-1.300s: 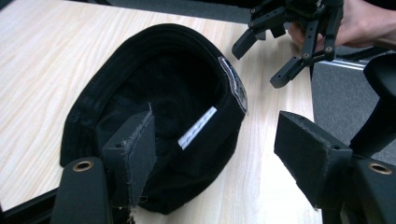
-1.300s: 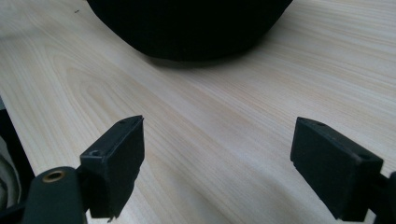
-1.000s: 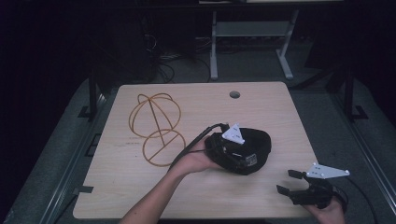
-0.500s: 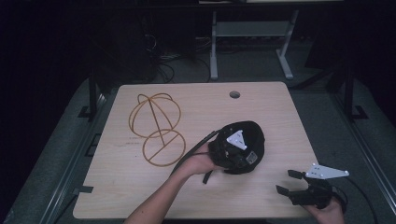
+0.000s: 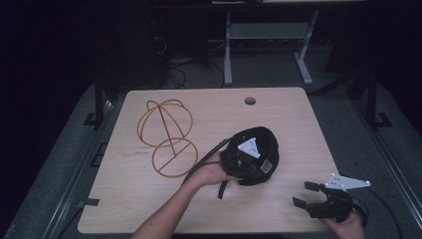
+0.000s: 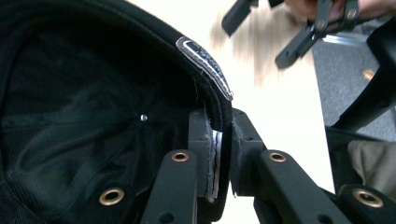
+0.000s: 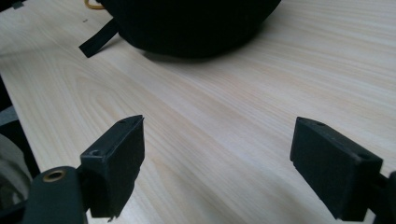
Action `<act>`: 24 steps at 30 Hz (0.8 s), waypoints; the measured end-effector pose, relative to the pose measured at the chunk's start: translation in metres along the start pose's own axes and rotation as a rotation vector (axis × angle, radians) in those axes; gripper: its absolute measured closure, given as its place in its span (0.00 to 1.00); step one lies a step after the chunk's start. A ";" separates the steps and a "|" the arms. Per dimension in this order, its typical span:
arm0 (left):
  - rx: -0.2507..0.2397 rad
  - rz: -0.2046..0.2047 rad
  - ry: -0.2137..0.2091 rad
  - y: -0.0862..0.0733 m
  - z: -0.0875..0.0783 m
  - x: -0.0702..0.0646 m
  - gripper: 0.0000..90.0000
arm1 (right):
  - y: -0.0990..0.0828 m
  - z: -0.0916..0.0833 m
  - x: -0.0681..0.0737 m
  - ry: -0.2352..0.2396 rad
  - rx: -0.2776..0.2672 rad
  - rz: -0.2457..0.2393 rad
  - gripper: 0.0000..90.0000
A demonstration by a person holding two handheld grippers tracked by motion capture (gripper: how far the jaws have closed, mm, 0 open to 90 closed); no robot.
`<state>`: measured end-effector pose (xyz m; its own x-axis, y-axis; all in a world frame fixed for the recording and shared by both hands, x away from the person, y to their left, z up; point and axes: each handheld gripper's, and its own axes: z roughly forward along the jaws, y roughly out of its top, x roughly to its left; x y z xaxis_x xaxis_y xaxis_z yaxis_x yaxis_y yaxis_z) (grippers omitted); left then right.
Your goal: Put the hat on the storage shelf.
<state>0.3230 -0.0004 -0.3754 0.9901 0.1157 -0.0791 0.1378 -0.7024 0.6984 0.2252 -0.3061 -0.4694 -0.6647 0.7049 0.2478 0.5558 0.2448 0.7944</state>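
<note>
Looking down from the high view, a pale wooden table (image 5: 149, 209) fills the middle of the frame, and a black cap (image 5: 254, 154) sits right of its centre. The left gripper (image 5: 247, 158) is at the cap, its grey plate showing against the black cloth, with the left hand (image 5: 211, 172) just to the lower left of it. Its jaws have just been closing, with the cap's edge between them. A loose black strap (image 5: 222, 188) hangs from the cap toward the lower edge. At centre left a gold wire stand (image 5: 166, 134) rests on the wood, well apart from the cap. At lower right the right gripper (image 5: 306, 194) is held low over the table corner, its jaws spread with nothing between them.

From the left gripper view, the two black jaws rise from the bottom and are pressed together on the cap's rim (image 6: 223, 121), pinching the cloth. The cap's dark mesh inside (image 6: 84, 116) takes the left half, and a small label (image 6: 205, 65) lies on the rim at upper centre. The other gripper appears blurred at upper right.

From the right gripper view, the jaws stand wide apart at lower left and lower right over bare wood (image 7: 210, 130). The cap (image 7: 191, 23) lies at the top centre, its strap (image 7: 98, 39) at upper left.
</note>
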 end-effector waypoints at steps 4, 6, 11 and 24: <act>-0.028 -0.006 -0.003 0.005 -0.008 0.002 0.91 | 0.002 0.003 0.003 0.019 -0.016 0.005 0.17; -0.043 -0.011 -0.007 0.008 -0.012 0.004 0.91 | 0.003 0.005 0.005 0.031 -0.020 0.014 0.17; -0.075 -0.005 -0.004 0.016 -0.025 0.006 0.91 | 0.008 0.009 0.013 0.035 -0.042 -0.014 0.16; -0.166 0.005 -0.043 0.048 -0.064 0.002 0.91 | 0.039 0.008 0.027 0.032 -0.169 -0.076 0.16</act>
<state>0.3301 0.0113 -0.2964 0.9914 0.0796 -0.1035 0.1304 -0.5765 0.8066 0.2325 -0.2724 -0.4360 -0.7187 0.6662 0.1990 0.4133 0.1792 0.8928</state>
